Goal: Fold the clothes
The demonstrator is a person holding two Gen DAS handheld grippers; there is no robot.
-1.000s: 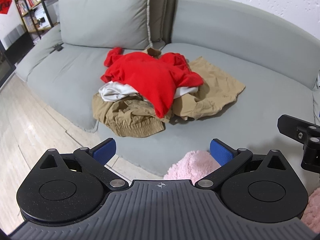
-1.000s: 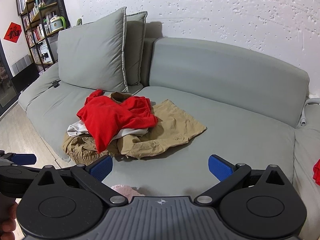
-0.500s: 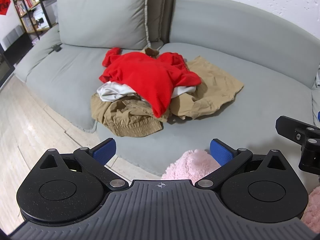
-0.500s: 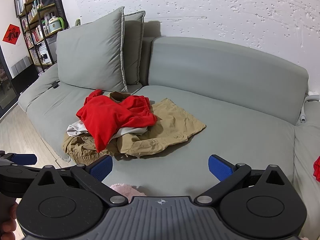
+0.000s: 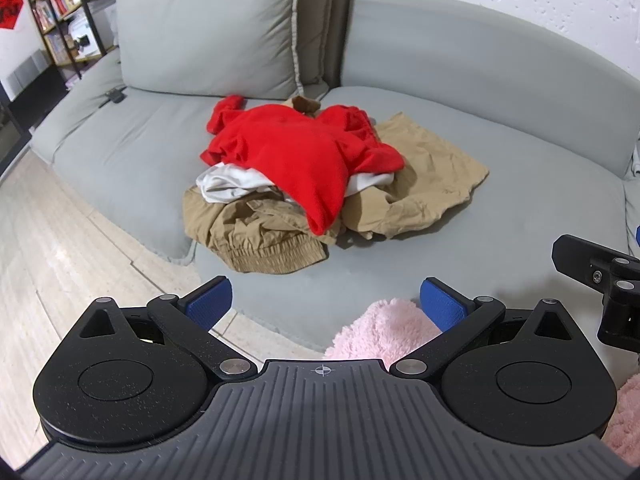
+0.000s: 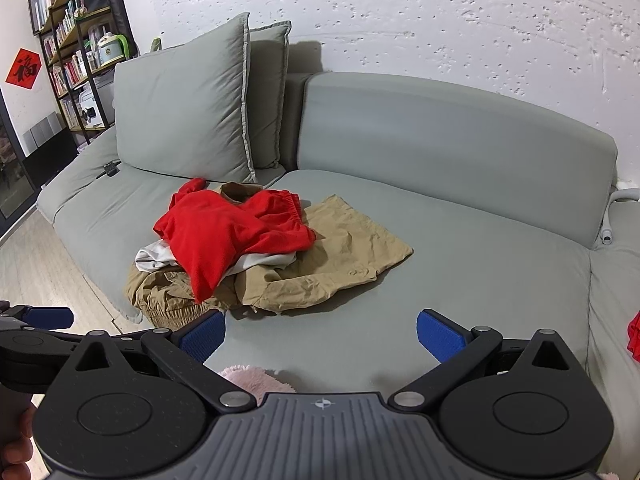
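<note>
A heap of clothes lies on the grey sofa seat (image 5: 520, 216). On top is a red garment (image 5: 304, 152) (image 6: 224, 232), draped over a white one (image 5: 228, 182) (image 6: 154, 256) and crumpled khaki clothes (image 5: 420, 184) (image 6: 344, 256). My left gripper (image 5: 325, 304) is open and empty, held well short of the heap near the sofa's front edge. My right gripper (image 6: 320, 330) is also open and empty, above the seat to the right of the heap. The right gripper's black frame (image 5: 600, 276) shows at the right edge of the left wrist view.
A pink fluffy fabric (image 5: 384, 328) (image 6: 252, 376) lies just under both grippers. Two grey cushions (image 6: 188, 108) lean at the sofa's back left. A bookshelf (image 6: 76, 40) stands far left, pale floor (image 5: 60, 248) beside the sofa. A red fabric scrap (image 6: 634, 336) peeks in at right.
Both views have shifted slightly; the heap sits a little lower and to the left in frame. The clothes lie as before and both grippers stay open.
</note>
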